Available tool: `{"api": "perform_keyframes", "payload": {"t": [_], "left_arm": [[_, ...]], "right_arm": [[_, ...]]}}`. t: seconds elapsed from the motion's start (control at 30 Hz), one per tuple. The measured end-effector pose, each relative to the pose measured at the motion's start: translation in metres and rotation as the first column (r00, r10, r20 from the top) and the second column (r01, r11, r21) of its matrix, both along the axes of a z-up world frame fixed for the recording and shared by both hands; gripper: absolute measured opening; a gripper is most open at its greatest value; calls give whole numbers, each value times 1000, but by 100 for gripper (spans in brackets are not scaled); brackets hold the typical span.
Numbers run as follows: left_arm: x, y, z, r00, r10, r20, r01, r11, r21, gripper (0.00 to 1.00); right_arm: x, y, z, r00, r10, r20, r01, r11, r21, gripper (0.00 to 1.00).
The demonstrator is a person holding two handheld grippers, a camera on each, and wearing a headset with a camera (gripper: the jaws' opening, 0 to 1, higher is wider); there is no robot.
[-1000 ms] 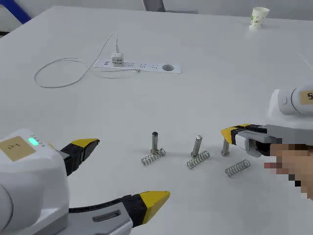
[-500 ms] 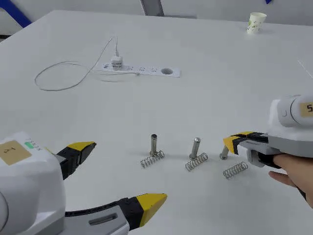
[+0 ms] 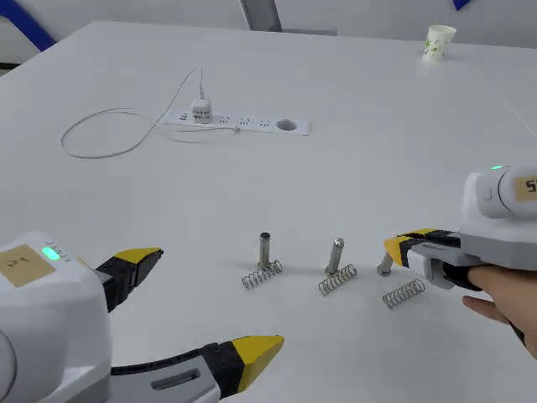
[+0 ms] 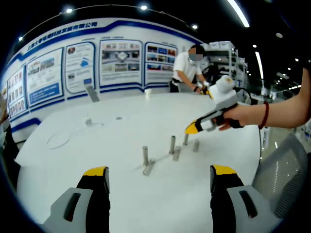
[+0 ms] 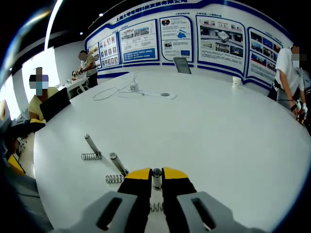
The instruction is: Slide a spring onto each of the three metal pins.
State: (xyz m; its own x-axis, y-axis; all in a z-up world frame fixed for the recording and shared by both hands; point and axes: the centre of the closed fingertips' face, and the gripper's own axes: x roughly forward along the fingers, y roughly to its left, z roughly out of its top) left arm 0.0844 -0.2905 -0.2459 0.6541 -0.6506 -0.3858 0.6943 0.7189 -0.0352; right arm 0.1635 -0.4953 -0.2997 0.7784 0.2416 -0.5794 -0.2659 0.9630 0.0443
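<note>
Three metal pins stand in a row on the white table: left pin [image 3: 265, 248], middle pin [image 3: 336, 253], right pin [image 3: 385, 264]. A loose spring lies by each: spring [image 3: 262, 274], spring [image 3: 337, 280], spring [image 3: 404, 292]. My right gripper [image 3: 398, 248] comes in from the right, its jaws closed narrow around the top of the right pin [image 5: 156, 177]. A spring [image 5: 156, 207] lies under its fingers. My left gripper [image 3: 201, 306] hovers wide open at the near left, well short of the pins [image 4: 145, 155], with nothing in it.
A white power strip [image 3: 239, 123] with a plugged charger and looped cable lies farther back. A paper cup [image 3: 439, 41] stands at the far right of the table. People stand and sit beyond the table's edges.
The right gripper stays at the right pin and the left gripper stays open. Only the head camera has shifted slightly.
</note>
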Motion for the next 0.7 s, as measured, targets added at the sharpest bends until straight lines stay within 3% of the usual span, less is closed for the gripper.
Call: {"api": "perform_keyframes", "payload": {"t": [0.3,0.7], "left_arm": [[2,0,-2,1000,-4,-3,4,1000,11,86],[10,0,-5,1000,-21,-2,21,999,38,81]], "right_arm": [[-3,0,0,1000,7,3,-7,1000,-2,15],[-11,-3,20,998,25,64,-25,1000,8,23]]}}
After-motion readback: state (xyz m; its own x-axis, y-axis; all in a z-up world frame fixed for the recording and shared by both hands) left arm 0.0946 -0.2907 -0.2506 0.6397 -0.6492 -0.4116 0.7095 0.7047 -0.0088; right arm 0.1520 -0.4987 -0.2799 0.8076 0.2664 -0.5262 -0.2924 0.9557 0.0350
